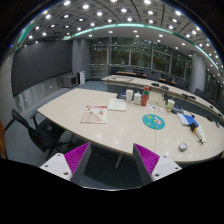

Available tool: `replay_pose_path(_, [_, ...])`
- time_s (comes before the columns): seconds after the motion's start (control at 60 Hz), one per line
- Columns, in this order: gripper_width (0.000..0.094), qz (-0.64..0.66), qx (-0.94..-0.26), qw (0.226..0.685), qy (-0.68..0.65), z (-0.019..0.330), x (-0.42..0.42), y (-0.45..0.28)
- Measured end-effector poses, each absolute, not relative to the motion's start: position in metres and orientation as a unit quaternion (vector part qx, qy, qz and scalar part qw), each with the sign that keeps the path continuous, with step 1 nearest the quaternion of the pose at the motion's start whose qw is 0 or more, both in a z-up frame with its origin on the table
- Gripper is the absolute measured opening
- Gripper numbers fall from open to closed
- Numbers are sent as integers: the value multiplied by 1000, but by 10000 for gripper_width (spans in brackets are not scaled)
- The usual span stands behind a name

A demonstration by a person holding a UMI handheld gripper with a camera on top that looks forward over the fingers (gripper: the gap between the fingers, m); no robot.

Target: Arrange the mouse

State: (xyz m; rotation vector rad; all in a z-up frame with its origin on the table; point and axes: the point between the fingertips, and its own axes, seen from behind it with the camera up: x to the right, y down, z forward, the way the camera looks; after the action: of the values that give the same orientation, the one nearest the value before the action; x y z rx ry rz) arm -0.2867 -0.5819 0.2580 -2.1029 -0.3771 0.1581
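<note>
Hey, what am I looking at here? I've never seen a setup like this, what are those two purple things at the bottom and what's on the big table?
This is one picture, taken by a wide-angle camera mounted on a hand-held gripper that a person carries; there is no robot arm. The camera looks forward along the tool's two fingers, and the purple things are the pads on their inner faces. The fingers are apart and hold nothing.

Beyond them stands a large light-coloured table in an office room with ceiling lights. On it lie some papers, a round teal object, a red bottle-like item, and a small pale object near the right edge that may be the mouse, though it is too small to be sure. A dark chair sits at the table's left.
</note>
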Motion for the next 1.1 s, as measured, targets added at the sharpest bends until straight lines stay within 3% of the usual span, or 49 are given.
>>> replay_pose_path(0.117, [859, 43, -872, 466, -140, 228, -237, -577])
replay_pose_path(0.317, [857, 7, -898, 431, -95, 147, -108, -548])
replay_pose_path(0.633, [849, -23, -900, 435, -7, 45, 99, -439])
replay_pose_path(0.917, [837, -8, -902, 432, 21, 1, 169, -333])
replay_pose_path(1.1, [825, 7, -900, 434, 30, -3, 174, -292])
